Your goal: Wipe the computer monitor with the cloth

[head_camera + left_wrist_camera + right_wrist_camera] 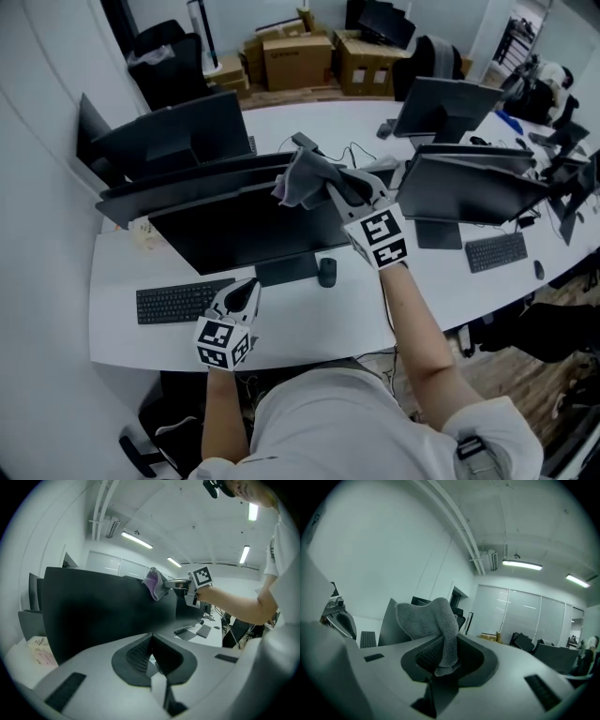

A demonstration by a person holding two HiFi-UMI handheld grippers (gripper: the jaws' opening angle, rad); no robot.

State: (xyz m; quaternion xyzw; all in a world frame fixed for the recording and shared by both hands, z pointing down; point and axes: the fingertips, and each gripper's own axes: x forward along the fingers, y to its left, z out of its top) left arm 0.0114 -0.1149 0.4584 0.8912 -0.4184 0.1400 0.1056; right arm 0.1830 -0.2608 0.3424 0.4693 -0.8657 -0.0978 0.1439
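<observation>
The wide black monitor [246, 225] stands on the white desk, its dark screen facing me. A grey cloth [305, 177] hangs at the monitor's top edge, and my right gripper [330, 187] is shut on it. In the right gripper view the cloth [436, 625] is pinched between the jaws and rises in a fold above them. My left gripper [246, 292] is low in front of the monitor stand, shut with nothing in it. The left gripper view looks up at the monitor [103, 609] and the cloth [156, 583] at its upper rim.
A black keyboard [181, 301] lies left of the stand and a mouse [326, 272] right of it. More monitors [169, 136] stand behind and to the right [469, 187], with a second keyboard [496, 251]. Cardboard boxes [298, 58] sit on the floor beyond the desk.
</observation>
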